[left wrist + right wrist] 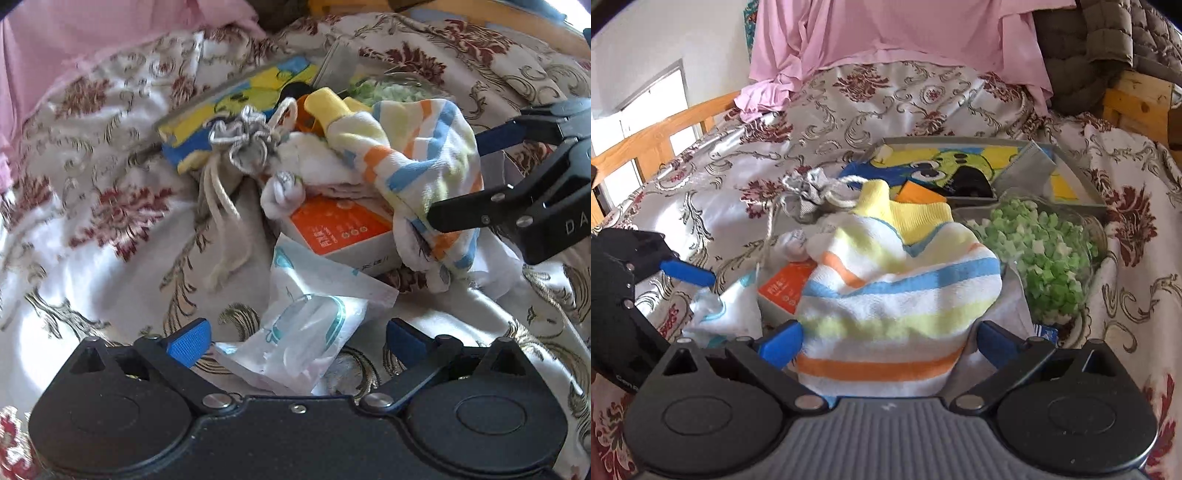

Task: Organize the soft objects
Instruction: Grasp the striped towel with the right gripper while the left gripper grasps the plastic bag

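A striped sock (886, 295) in white, yellow, blue and orange lies on a pile on the bed; it also shows in the left wrist view (417, 155). My right gripper (886, 343) is open, its blue fingers either side of the sock, not closed on it. My left gripper (297, 341) is open with a clear plastic packet (299, 332) lying between its fingers. A grey drawstring pouch (240, 144) and a small white sock (284, 192) lie in the pile.
An orange and white box (343, 229), a cartoon-printed box (960, 166) and a jar of green bits (1049, 254) sit in the pile. A floral bedspread (92, 221) covers the bed. A pink cloth (886, 33) hangs behind. Wooden bed rails (653, 136) stand at the left.
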### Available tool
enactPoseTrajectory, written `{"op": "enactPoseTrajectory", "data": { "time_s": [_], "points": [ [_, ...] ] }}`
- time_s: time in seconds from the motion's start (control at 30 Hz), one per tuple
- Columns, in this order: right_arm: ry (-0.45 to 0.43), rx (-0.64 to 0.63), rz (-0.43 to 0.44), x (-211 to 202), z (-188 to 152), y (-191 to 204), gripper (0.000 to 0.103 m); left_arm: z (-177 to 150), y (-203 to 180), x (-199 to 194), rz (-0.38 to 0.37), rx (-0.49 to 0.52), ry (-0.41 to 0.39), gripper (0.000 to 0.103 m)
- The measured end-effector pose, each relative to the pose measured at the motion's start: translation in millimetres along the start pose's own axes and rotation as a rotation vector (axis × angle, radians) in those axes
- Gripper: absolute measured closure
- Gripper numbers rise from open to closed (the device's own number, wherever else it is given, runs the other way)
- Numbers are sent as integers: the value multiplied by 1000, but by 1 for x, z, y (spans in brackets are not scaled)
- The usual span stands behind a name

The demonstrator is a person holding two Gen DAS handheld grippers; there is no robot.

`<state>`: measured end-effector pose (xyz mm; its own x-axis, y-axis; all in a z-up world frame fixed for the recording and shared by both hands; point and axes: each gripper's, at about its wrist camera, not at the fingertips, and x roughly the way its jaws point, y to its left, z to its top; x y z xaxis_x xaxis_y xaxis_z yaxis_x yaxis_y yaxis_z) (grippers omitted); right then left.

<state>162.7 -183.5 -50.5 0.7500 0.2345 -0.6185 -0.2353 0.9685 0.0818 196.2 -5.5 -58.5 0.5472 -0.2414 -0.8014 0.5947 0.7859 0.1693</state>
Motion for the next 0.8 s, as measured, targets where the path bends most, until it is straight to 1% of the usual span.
{"op": "enactPoseTrajectory", "data": {
  "time_s": [0.1, 0.17, 0.2, 0.27, 0.3, 0.33, 0.4, 0.47, 0.5, 0.6, 0.63, 0.67, 0.7, 0.73, 0.8],
  "points": [
    [-18, -20, 4, -3, 0, 4, 2, 1, 3, 0, -27, -35, 12, 12],
    [-27, -43, -2, -5, -1, 7, 10, 1, 5, 1, -39, -57, 18, 19],
    [-28, -52, -5, -5, 0, 8, 12, 1, 6, 1, -43, -70, 24, 21],
    [-28, -56, -7, -5, 0, 9, 15, 1, 9, 3, -55, -100, 42, 31],
    [-26, -55, -4, -5, 0, 8, 16, 0, 10, 4, -57, -112, 50, 34],
    [-24, -54, -3, -4, 0, 8, 19, 0, 11, 4, -58, -122, 57, 39],
    [-32, -57, 0, -6, -1, 9, 26, 0, 13, 5, -58, -139, 67, 41],
    [-40, -58, 6, -7, -1, 9, 40, 1, 14, 4, -62, -152, 67, 42],
    [-41, -59, 9, -8, -1, 9, 43, 1, 14, 2, -68, -159, 61, 42],
    [-42, -60, 16, -9, -1, 10, 58, 2, 15, -4, -76, -187, 44, 44],
    [-46, -65, 13, -9, -1, 10, 70, 3, 15, -6, -77, -200, 35, 44],
    [-52, -70, 8, -11, -1, 11, 80, 3, 16, -7, -78, -211, 27, 44],
    [-58, -74, 5, -12, -1, 12, 82, 3, 17, -10, -78, -227, 16, 44],
    [-69, -76, 6, -14, -1, 13, 86, 4, 17, -11, -76, -239, 8, 44],
    [-101, -87, 7, -20, -1, 15, 89, 4, 18, -15, -69, -259, -12, 44]
  ]
}}
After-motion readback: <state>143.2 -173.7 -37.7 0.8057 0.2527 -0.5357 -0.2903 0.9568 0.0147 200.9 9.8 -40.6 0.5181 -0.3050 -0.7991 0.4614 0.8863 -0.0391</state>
